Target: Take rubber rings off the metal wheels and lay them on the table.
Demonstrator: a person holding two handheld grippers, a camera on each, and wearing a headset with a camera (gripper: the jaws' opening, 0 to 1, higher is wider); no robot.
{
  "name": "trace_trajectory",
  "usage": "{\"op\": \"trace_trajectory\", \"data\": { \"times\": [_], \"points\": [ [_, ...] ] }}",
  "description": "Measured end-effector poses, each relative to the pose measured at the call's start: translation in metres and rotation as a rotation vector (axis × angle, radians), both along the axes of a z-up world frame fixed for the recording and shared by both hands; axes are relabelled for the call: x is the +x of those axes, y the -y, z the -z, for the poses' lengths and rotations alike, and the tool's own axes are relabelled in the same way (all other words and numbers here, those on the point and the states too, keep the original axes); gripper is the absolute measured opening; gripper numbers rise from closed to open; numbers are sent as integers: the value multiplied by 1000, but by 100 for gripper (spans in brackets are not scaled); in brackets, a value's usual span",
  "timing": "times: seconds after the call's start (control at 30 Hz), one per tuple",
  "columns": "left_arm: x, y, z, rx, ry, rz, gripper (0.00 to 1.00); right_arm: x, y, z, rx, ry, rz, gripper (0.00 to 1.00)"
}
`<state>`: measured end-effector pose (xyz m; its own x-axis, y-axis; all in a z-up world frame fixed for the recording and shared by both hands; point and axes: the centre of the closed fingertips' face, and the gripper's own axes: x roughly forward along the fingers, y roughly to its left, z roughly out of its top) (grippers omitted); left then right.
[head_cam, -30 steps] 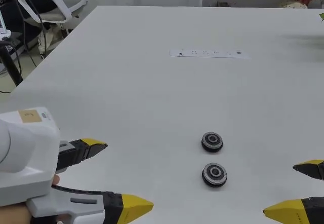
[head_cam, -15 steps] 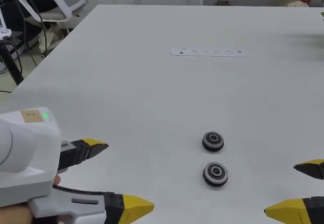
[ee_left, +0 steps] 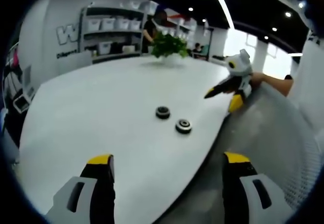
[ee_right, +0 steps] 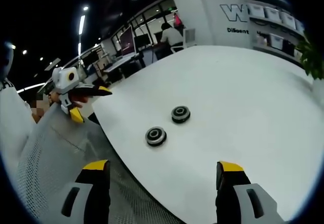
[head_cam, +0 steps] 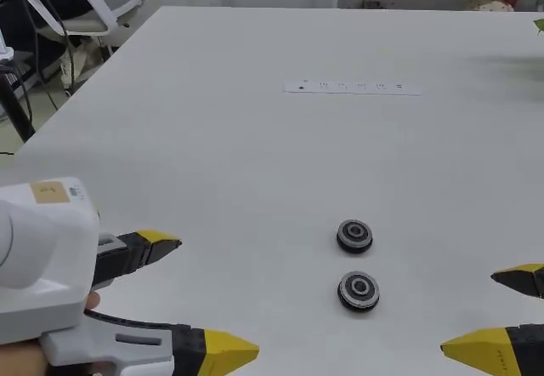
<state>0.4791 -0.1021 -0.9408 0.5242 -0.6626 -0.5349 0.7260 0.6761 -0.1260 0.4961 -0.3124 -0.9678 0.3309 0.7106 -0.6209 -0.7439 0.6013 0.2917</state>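
Two metal wheels lie flat on the white table point(head_cam: 255, 155), one just behind the other and not touching: the far wheel point(head_cam: 354, 236) and the near wheel point(head_cam: 359, 292). Both wear dark rubber rings point(head_cam: 342, 292) around pale hubs. In the head view they sit between my two claws, nearer the right one, and neither claw touches them.

My left claw point(head_cam: 212, 295) is low on the left with its yellow-tipped jaws spread wide and nothing between them. My right claw point(head_cam: 472, 312) is low on the right, equally wide and empty.

In the left gripper view the wheels lie ahead of the jaws and a little right of centre. In the right gripper view they lie ahead and slightly left.

Both gripper views show the near edge of the table running slantwise under my jaws, so that each claw has one jaw over the top and one beyond the edge. Bare table stretches on all sides of the wheels. A thin pale strip point(head_cam: 350, 88) lies well beyond them, a plant point(ee_left: 167, 45) stands far across the top, and a chair point(head_cam: 76, 6) is past the left edge.
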Motion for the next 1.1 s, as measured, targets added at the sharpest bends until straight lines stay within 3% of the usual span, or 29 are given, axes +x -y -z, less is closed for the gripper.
{"op": "trace_trajectory", "data": {
  "times": [0.33, 0.63, 0.8, 0.93, 1.0, 1.1],
  "points": [
    [3, 3, -9, 48, 21, 69, 90, 10, 3, -14, 18, 46, 25, 84],
    [28, 13, -37, 75, 102, 128, 90, 35, 1, -45, 53, 136, 33, 79],
    [43, 31, -50, 85, 156, 187, 90, 48, -11, -63, 75, 188, 4, 76],
    [53, 46, -57, 89, 178, 235, 89, 56, -23, -73, 81, 230, -33, 73],
    [59, 56, -62, 77, 195, 263, 89, 61, -31, -77, 85, 255, -58, 71],
    [70, 75, -72, 25, 224, 297, 87, 67, -41, -81, 78, 278, -94, 67]
  ]
}}
